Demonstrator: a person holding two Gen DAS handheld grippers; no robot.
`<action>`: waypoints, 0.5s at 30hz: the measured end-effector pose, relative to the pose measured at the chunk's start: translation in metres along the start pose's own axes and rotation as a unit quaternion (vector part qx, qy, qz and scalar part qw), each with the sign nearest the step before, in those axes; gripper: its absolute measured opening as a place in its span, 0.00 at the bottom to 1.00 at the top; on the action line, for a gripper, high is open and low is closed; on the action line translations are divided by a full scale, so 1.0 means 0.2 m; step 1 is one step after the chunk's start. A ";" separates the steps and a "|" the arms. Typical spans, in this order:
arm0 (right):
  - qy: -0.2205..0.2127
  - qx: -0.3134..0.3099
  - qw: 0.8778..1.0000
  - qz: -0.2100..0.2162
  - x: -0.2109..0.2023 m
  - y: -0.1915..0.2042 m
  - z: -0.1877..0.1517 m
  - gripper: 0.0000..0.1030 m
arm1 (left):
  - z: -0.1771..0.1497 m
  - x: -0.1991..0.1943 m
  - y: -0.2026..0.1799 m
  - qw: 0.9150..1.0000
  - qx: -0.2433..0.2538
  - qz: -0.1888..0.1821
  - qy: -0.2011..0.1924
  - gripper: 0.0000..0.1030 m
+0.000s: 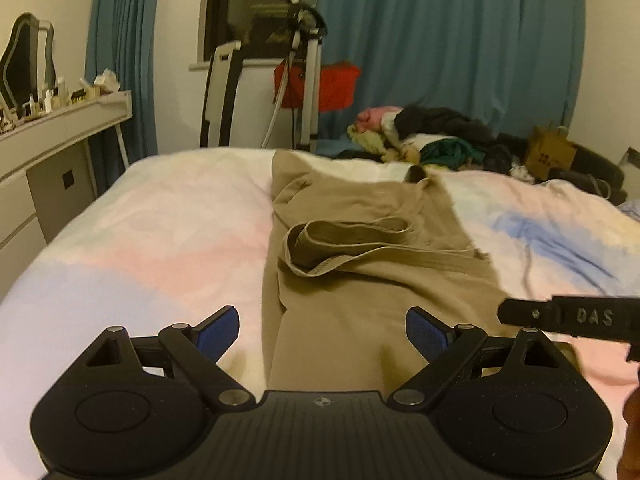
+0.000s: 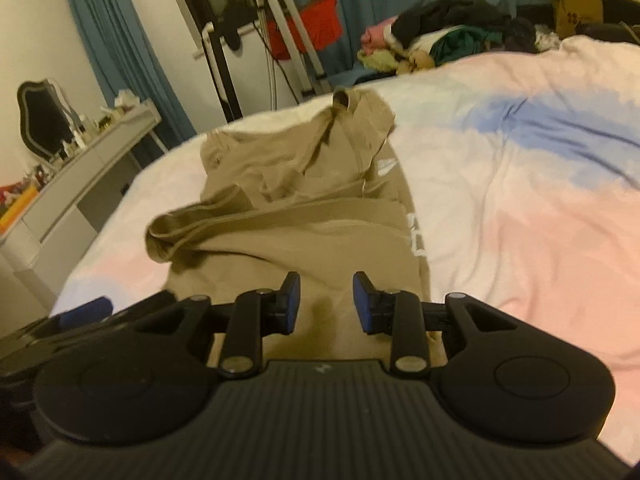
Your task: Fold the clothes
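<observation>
A tan hooded sweatshirt [image 1: 360,248] lies lengthwise on the pastel bedspread [image 1: 160,240], sleeves folded in across the body, one cuff looped on top. It also shows in the right wrist view [image 2: 304,208], with white print along its right edge. My left gripper [image 1: 322,330] is open wide, just above the near hem, holding nothing. My right gripper [image 2: 326,300] is open with a narrower gap, over the near hem too, empty. Part of the right gripper [image 1: 568,316] shows at the left wrist view's right edge.
A pile of mixed clothes [image 1: 432,136] lies at the bed's far side beside a brown paper bag [image 1: 550,150]. A white dresser [image 1: 60,128] with a mirror stands left. A tripod [image 1: 304,80] and red cloth stand before blue curtains.
</observation>
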State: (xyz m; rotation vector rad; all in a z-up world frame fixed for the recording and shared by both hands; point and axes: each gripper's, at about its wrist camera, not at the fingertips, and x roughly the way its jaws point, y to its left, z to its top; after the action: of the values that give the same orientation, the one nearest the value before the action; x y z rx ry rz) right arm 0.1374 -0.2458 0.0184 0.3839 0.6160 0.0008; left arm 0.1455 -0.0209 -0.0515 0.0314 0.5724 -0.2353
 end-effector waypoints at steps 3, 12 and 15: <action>-0.009 0.017 1.000 0.014 -0.11 -0.01 -0.01 0.37 | -0.01 -0.14 -0.03 1.000 -0.001 -0.007 -0.013 0.90; -0.012 0.104 0.993 0.058 -0.37 -0.07 -0.09 0.80 | -0.14 -0.38 0.00 0.998 -0.039 -0.042 0.000 1.00; 0.031 0.184 0.978 0.093 -0.34 -0.16 -0.13 0.80 | -0.16 -0.37 0.07 0.992 -0.099 -0.074 0.032 1.00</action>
State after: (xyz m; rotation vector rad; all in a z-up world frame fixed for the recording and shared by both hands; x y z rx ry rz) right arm 0.0640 -0.2747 0.0254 0.8025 0.6406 0.0785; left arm 0.0710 0.0109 -0.0393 -0.1964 0.6613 -0.3208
